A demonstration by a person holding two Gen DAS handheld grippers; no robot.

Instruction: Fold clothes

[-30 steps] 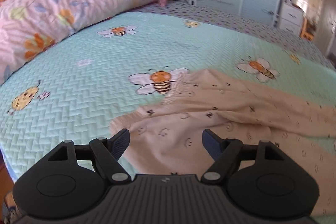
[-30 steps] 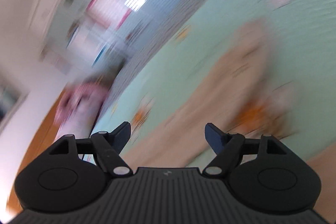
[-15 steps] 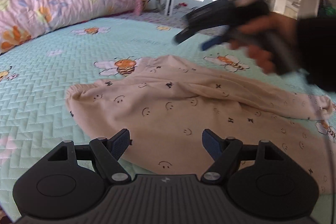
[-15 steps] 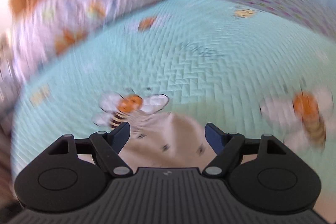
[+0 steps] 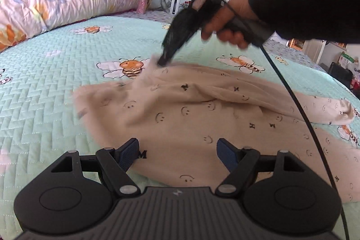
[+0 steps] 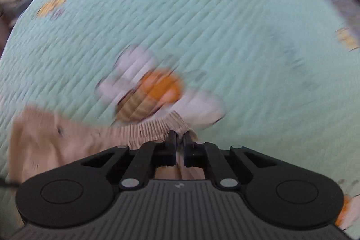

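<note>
A beige pair of trousers printed with smiley faces lies crumpled across the middle of a bed quilted in mint green with bees, its far leg trailing toward the bed's right edge. The right claw, gripped by a hand in a dark sleeve, has swung in over the garment within the last second and its jaws have just been closing: they now stand clenched on the gathered elastic waistband at the garment's far edge, next to a printed bee. Half a second ago those jaws were still wide with only cloth below them. The left claw hovers released over the near hem, with fabric beneath it but nothing pinched. With one end of the waistband now secured, the fold appears to be at its opening step; the left side likely needs its own grip before the trousers can be lifted and laid flat.
</note>
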